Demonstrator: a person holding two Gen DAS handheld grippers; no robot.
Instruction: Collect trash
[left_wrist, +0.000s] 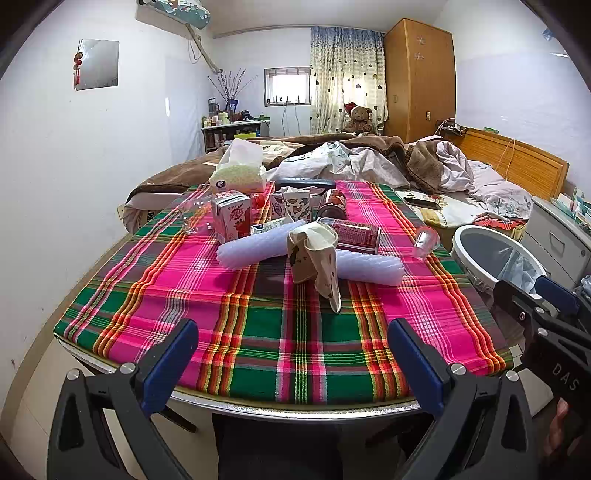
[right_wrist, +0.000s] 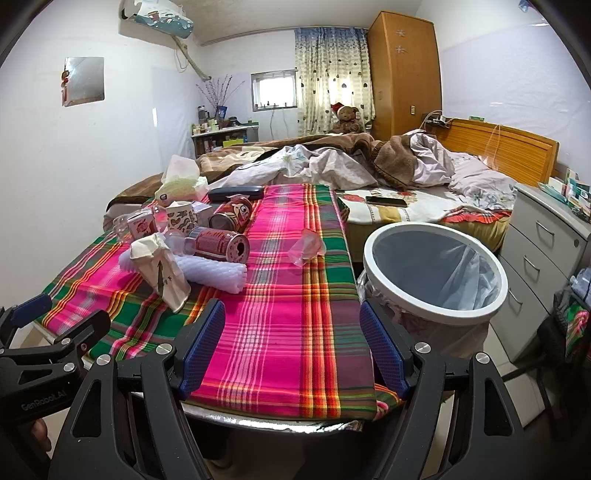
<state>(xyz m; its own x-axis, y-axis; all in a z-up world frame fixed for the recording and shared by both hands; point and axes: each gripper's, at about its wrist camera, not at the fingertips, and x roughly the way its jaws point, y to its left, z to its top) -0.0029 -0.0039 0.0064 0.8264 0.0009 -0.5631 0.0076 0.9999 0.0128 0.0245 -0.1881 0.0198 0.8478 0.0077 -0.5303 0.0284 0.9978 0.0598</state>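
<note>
You are holding both grippers, left (left_wrist: 291, 363) and right (right_wrist: 293, 345), fingers apart and empty; the crumpled cup (left_wrist: 314, 258) is lying dead ahead of the left, upper centre, long axis toward you, bin (right_wrist: 436, 310) right

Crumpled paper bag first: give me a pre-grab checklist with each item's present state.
1. Left tongs open and empty: ok.
2. Right tongs open and empty: ok.
3. Crumpled paper bag in reach, nearest piece of trash to the table's front edge: ok.
4. Bag free of other items: not ok, it leans on the white foam roll.
5. Trash bin open, lined, beside the table's right side: ok.
6. Bin has room: cannot tell, its bottom is hidden.
</note>
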